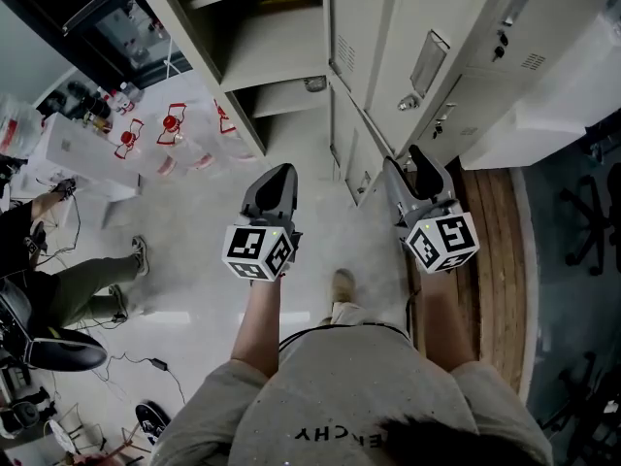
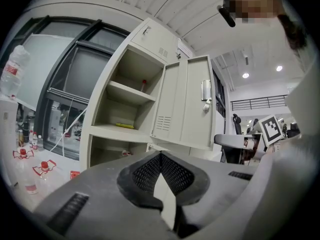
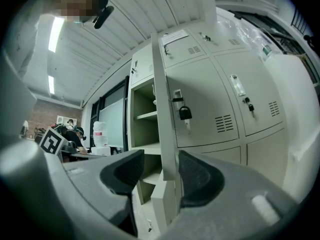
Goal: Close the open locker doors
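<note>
The grey locker bank (image 1: 543, 27) runs across the top of the head view. One locker (image 1: 262, 51) stands open, showing its shelves (image 2: 125, 91). Its open door (image 2: 192, 104), with a handle (image 1: 427, 61), swings out to the right of the opening. My left gripper (image 1: 281, 175) points level at the open locker from a distance; its jaws (image 2: 161, 156) meet at the tips and hold nothing. My right gripper (image 1: 419, 158) is open. The open door's edge (image 3: 162, 109) shows between its jaws (image 3: 161, 174), and the pads are not pressing on it. A lower door (image 3: 162, 204) also stands ajar.
A seated person's legs (image 1: 87, 284) and cables lie at the left. Bottles with red caps (image 1: 146, 139) stand on the floor by the open locker. A wooden strip (image 1: 495, 250) and an office chair (image 1: 592, 216) are at the right. Closed lockers (image 3: 225, 99) fill the right side.
</note>
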`<state>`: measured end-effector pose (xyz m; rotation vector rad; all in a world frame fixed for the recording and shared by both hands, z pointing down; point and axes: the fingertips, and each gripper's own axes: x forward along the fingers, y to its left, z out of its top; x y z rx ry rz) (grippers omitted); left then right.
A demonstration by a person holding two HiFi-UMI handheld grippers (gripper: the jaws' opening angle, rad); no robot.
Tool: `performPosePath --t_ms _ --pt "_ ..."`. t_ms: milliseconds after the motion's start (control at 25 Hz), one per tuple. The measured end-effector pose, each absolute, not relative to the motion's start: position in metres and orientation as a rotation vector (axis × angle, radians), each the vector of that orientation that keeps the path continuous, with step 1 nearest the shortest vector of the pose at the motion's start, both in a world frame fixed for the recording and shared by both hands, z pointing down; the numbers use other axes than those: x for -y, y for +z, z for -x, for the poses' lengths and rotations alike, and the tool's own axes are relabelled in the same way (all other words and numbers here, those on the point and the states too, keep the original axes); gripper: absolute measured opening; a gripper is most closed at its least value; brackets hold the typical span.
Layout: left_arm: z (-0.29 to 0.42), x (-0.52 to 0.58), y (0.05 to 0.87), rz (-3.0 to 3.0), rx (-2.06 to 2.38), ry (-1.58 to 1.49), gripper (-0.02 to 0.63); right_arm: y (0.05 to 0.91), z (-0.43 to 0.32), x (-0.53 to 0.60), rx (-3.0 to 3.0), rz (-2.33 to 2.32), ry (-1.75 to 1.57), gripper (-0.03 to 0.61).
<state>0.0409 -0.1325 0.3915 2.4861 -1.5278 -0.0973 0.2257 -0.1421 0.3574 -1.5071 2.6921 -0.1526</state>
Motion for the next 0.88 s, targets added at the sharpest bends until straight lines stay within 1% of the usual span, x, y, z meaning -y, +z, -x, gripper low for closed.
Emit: performPosePath --t_ms 480,680,880 --pt "-0.04 0.139 0.398 -2.459 1.567 -0.128 -0.003 0.357 -0.217 0.141 -2.737 1.457 -0.129 0.204" --pt "-0.041 0.138 0.394 -2.459 1.57 -0.138 -0.003 0.354 -0.208 0.136 -2.76 1.419 -0.144 0.195" --pt "-0.038 0.14 0.391 -2.458 1.584 -0.145 -0.003 0.353 -0.193 0.134 -2.787 1.382 -0.142 0.169"
